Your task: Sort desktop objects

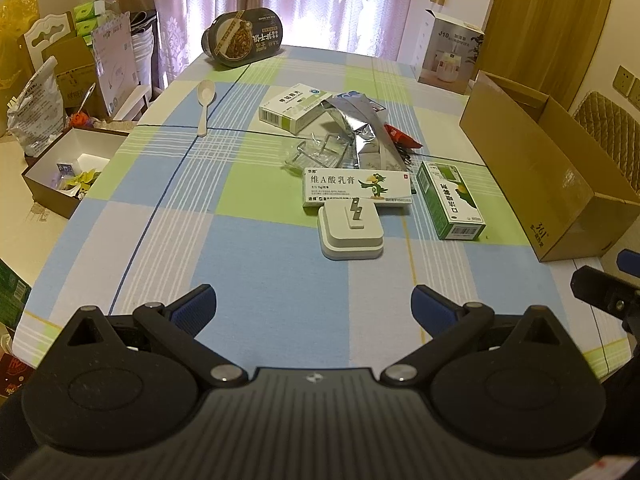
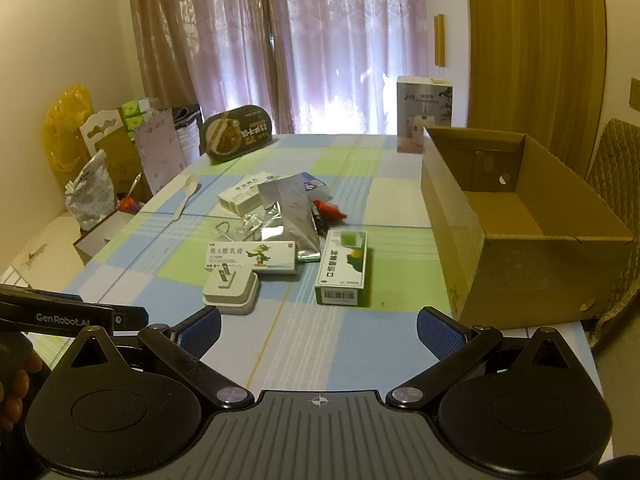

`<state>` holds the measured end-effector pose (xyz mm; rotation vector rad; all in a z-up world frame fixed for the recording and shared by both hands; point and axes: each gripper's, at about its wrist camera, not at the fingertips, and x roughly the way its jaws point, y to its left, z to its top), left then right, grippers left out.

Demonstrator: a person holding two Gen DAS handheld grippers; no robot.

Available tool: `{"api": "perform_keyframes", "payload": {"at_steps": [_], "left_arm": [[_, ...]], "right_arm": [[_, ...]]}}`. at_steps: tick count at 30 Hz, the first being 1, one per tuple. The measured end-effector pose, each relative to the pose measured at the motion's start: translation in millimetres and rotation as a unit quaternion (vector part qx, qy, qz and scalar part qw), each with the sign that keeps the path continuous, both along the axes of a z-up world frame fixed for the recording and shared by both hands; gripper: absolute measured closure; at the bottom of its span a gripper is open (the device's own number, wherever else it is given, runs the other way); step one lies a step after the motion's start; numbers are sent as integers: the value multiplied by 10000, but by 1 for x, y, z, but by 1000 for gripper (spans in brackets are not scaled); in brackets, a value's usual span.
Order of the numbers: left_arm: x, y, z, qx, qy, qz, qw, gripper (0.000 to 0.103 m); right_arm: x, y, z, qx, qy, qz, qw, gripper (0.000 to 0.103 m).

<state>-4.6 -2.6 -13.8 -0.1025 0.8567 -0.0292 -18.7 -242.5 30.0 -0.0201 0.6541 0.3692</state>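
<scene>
cardboard box [image 2: 520, 216] interior is shown only in right view, at 2 o'clock; both left gripper [image 1: 314, 306] and right gripper [image 2: 318, 330] fingers are spread, nothing grasped.

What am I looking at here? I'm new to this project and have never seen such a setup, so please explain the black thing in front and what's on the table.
Each picture comes from a camera on a handheld two-finger gripper, looking forward along its fingers. A person holds one in each hand. The black shape below is the tool itself: the left gripper in one view, the right gripper in the other. Both are open and hold nothing.

On the checked tablecloth lie a white charger plug, a white medicine box with a bird picture, a green medicine box, silver foil packets and a plastic spoon. An open cardboard box stands on the right, with nothing visible inside.
</scene>
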Motion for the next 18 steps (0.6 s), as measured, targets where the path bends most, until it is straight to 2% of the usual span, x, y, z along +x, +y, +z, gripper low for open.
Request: {"api": "perform_keyframes", "payload": {"at_steps": [18], "left_arm": [[2,-2,-2,40,72,-13,10000,1]], "right_arm": [[2,0,-2,-16,94,15,10000,2]]}}
